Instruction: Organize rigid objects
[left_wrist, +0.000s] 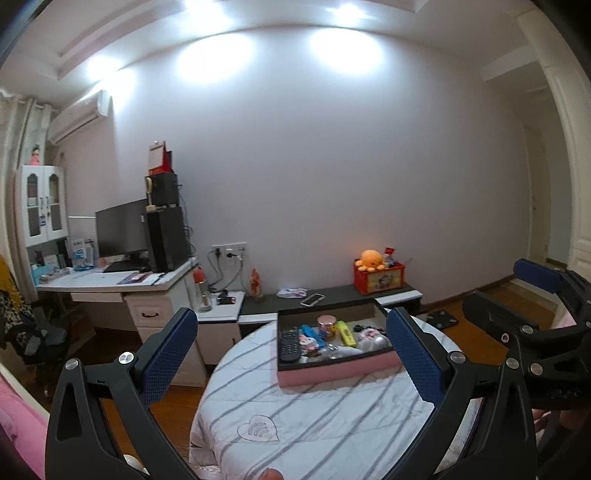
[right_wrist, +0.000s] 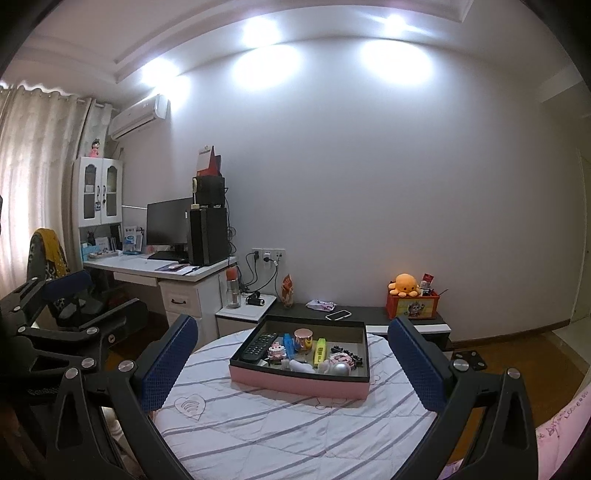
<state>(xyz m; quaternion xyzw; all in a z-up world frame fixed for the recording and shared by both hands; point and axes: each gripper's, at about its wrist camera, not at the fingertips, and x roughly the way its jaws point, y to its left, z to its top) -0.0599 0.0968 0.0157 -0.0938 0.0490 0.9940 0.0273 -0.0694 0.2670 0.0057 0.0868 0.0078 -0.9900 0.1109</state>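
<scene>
Fingers spread wide on both the left gripper (left_wrist: 291, 354) and right gripper (right_wrist: 291, 358), nothing held; both hover short of the pink tray (right_wrist: 295, 384) on the striped round table (right_wrist: 258, 424).

Tray holds small hard items: remote (right_wrist: 258, 343), yellow highlighter (right_wrist: 320, 351), copper-lidded jar (right_wrist: 303, 339), blue piece. Probably light and stiff; the remote looks easiest taken across its narrow width, the jar likely slick. Pale items at the tray's near edge overlap, hard to identify.
</scene>
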